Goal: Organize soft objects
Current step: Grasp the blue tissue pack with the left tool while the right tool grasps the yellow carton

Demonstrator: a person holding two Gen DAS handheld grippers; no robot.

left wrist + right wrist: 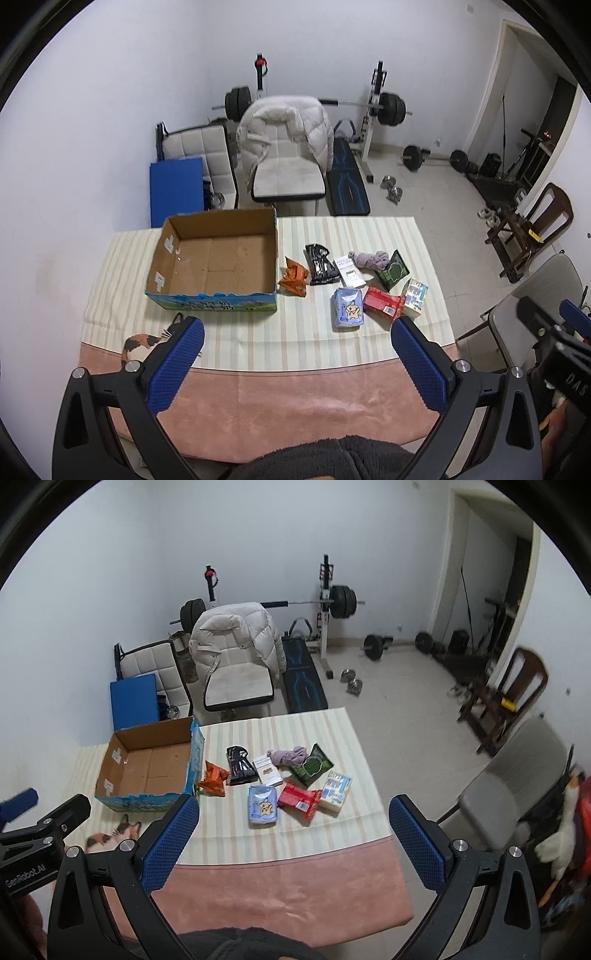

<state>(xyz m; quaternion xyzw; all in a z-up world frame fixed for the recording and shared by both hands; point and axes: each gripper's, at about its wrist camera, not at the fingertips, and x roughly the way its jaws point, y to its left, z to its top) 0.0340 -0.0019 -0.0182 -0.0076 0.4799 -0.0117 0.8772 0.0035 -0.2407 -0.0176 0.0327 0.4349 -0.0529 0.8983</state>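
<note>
Jaws on both tools stand wide apart and hold nothing: the left gripper (297,332) and the right gripper (293,810) hover above the near edge of the table, short of everything on it.

The soft objects lie in a loose cluster right of the table's middle. Nearest are a pale blue tissue pack with a cartoon animal (263,806), a crinkly red foil packet (298,799) touching it, and a blue-and-white boxy pack (335,788) beside that. Behind them lie a crumpled orange snack bag (213,774), a glossy black pouch (240,765), a flat white packet (267,771), a limp lilac cloth (287,756) and a dark green wipes pouch (311,764). An open brown cardboard box with a blue printed front (214,258) sits empty toward the far left corner, the orange bag just beside its right wall.

Sorting has not started, by the look of it. A sensible first pick is the tissue pack: near, squashy, with broad flat faces. Close across its short width and squeeze gently, since it will give. Foil packets may slip or crackle; the cloth will sag and trail, so pinch it at its bunched middle. The striped cream tablecloth (258,339) could snag if jaws scrape it.
</note>
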